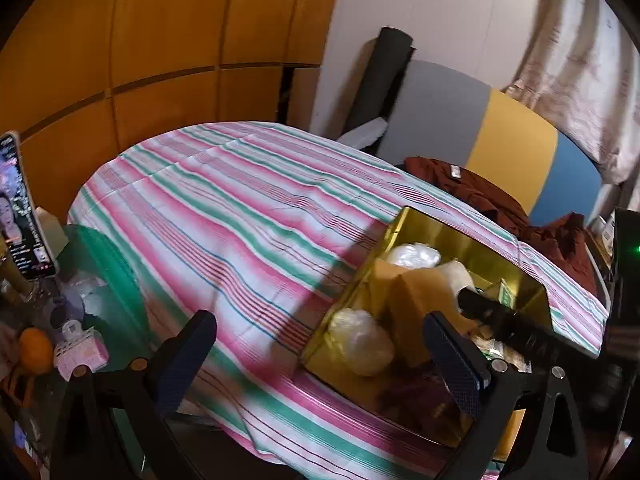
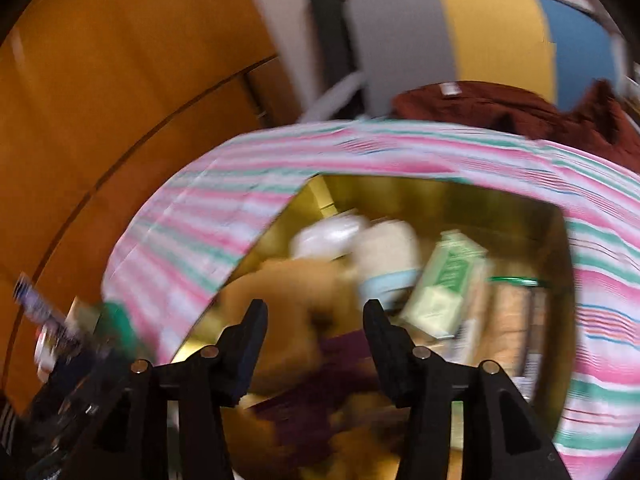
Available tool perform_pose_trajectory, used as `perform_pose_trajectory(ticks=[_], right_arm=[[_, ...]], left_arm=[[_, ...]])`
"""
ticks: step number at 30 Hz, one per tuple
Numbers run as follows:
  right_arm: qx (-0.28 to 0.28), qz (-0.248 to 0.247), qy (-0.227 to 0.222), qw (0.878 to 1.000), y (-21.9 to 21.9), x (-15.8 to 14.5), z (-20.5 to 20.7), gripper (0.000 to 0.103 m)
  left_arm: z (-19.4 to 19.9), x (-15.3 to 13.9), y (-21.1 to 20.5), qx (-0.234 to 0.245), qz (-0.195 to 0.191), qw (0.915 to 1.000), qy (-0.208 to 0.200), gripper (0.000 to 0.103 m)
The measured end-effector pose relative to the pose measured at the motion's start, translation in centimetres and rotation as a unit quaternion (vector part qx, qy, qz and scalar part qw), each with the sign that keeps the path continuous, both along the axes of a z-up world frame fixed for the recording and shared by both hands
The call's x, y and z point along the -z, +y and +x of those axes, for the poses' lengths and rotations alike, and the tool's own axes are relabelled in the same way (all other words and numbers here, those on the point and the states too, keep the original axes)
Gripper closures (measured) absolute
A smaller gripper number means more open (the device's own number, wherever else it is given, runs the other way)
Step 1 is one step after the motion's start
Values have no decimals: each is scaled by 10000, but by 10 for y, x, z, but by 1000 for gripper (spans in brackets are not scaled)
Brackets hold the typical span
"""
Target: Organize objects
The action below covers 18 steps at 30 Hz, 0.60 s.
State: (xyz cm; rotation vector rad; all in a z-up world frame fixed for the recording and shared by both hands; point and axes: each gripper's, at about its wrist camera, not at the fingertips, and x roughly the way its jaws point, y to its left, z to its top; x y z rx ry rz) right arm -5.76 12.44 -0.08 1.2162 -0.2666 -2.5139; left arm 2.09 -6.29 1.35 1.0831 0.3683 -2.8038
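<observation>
The right gripper [image 2: 316, 320] stands with its two black jaws apart and nothing pinched between them; it points down into the shiny gold rectangular box [image 2: 560, 248] that sits on the pink, green and white striped cloth [image 2: 192, 220]. Directly beyond the gap lies a tan, cardboard-coloured lump [image 2: 288, 292], blurred by motion, and below it a dark purple wrapped thing [image 2: 316, 396]. Just past the right-hand jaw are a white tub with a pale blue band [image 2: 388, 256] and a tilted green-and-white carton [image 2: 448, 280], both inside the box.

The left gripper [image 1: 320, 344] is wide open and empty, its blue-padded fingers [image 1: 456, 364] spread. Its left finger hangs over the striped cloth, while its right finger overlaps the near part of the gold box [image 1: 436, 224]. In that view the box holds two crinkled clear plastic bags [image 1: 360, 340], a tan cardboard block [image 1: 416, 304] and a black cylindrical thing [image 1: 504, 320] lying across its right side.

Further out, a dark red garment [image 1: 492, 196] is heaped behind the cloth, against a grey, yellow and blue panel [image 1: 512, 136]. At the far left stand an upright lit phone [image 1: 22, 204], an orange fruit [image 1: 36, 350] and a small pink box [image 1: 82, 354].
</observation>
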Motion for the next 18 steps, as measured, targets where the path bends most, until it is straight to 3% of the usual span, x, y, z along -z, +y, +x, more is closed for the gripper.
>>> perform_pose_trajectory(ticks=[5,7,11,14,18], right_arm=[[-296,871,-81,9957,-32,15,-8,55],[10,1203,25,9927,-27,19,-12,55],[739,1056,-260,9913,2,25,-21,55],[606,685,-573,9942,11,32,-20,55],[666,349,-358,9965,15,18,2,55]], left_arm=[[-1,2,-10,-144,106,9998,-53,0],[-2,2,-11,-154,124,9998,-68,0],[-3,2,-6,-78,64,9999,-48,0],[-3,1,1,73,-49,10000,-39,0],[-4,0,11,232,-203,9995,-71,0]])
